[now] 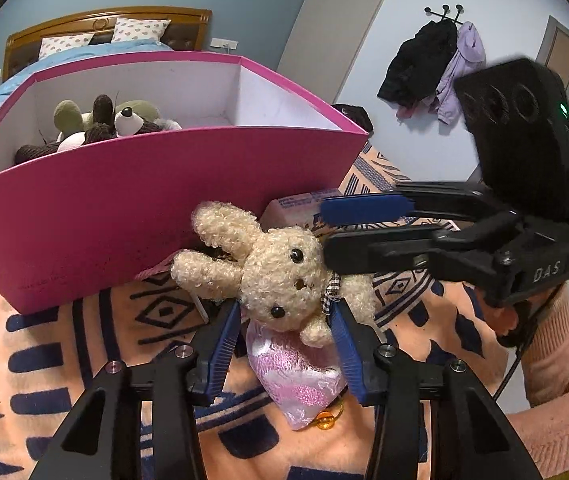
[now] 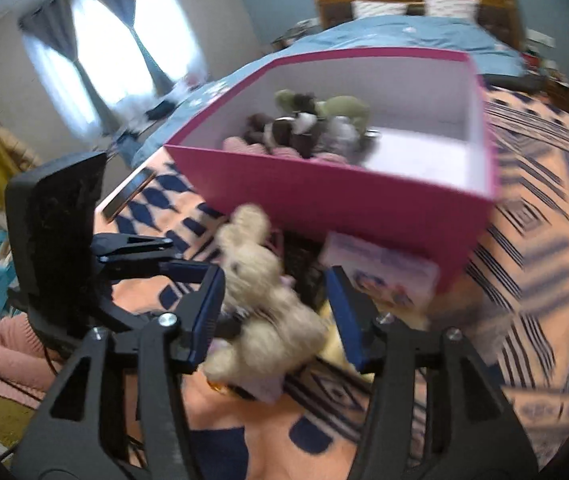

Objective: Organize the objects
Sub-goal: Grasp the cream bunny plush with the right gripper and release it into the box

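Plush rabbit [image 1: 284, 276], cream and curly, lies on its side on the peach blanket [image 1: 64, 352] with dark blue patterns, its ears touching the near wall of the pink box [image 1: 116, 224]. It wears a pink satin dress [image 1: 296, 376] with an orange bead at the hem. The left hand-held gripper [image 1: 288, 344] has its blue pads on either side of the rabbit's body and dress, pinching it at the waist. The right hand-held gripper [image 2: 276, 316] is spread, its pads standing clear of the rabbit that lies between them in its own blurred view; from the left wrist view its fingers reach in from the right, just beside the rabbit's head. A small printed carton [image 2: 384, 272] lies against the box's near wall, beside the rabbit. Inside the box, toward its left end, several plush toys [image 1: 100, 124] are piled: green, brown and white ones. A pink sleeve [image 1: 556, 360] shows behind the right hand-held gripper.
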A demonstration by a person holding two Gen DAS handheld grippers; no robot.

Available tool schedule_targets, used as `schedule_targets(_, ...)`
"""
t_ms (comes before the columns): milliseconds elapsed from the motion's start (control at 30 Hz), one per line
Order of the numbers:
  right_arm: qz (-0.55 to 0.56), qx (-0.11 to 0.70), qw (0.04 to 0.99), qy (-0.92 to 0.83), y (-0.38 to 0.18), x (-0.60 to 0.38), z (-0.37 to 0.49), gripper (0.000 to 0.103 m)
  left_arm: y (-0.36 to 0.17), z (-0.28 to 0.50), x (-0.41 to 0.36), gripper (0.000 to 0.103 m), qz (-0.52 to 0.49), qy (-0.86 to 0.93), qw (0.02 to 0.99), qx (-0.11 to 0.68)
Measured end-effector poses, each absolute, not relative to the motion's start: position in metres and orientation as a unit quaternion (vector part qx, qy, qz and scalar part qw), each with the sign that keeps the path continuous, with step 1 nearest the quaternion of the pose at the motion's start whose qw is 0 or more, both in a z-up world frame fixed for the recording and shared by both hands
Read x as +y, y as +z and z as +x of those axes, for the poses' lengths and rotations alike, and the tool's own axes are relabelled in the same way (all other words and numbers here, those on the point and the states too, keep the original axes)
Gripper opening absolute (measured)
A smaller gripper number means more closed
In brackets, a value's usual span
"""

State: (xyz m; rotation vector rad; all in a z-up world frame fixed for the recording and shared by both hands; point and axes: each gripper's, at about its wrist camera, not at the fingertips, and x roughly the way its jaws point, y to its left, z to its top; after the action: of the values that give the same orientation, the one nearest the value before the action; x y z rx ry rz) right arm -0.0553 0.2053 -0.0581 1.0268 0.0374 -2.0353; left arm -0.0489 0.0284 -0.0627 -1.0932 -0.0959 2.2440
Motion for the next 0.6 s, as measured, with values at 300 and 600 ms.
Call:
schedule_targets(300, 0.455, 0.067, 0.459, -0.760, -0.081, 0.163, -0.072, 0.039, -0.064, -0.054, 0.026, 0.049, -0.418, 0.851, 0.317, -0.039)
schedule_targets(600, 0.393, 0.038, 0.466, -0.792, -0.044, 0.186, -0.046, 0.035, -0.029, -0.046, 0.035, 0.049, -0.382, 0.858, 0.344, -0.026)
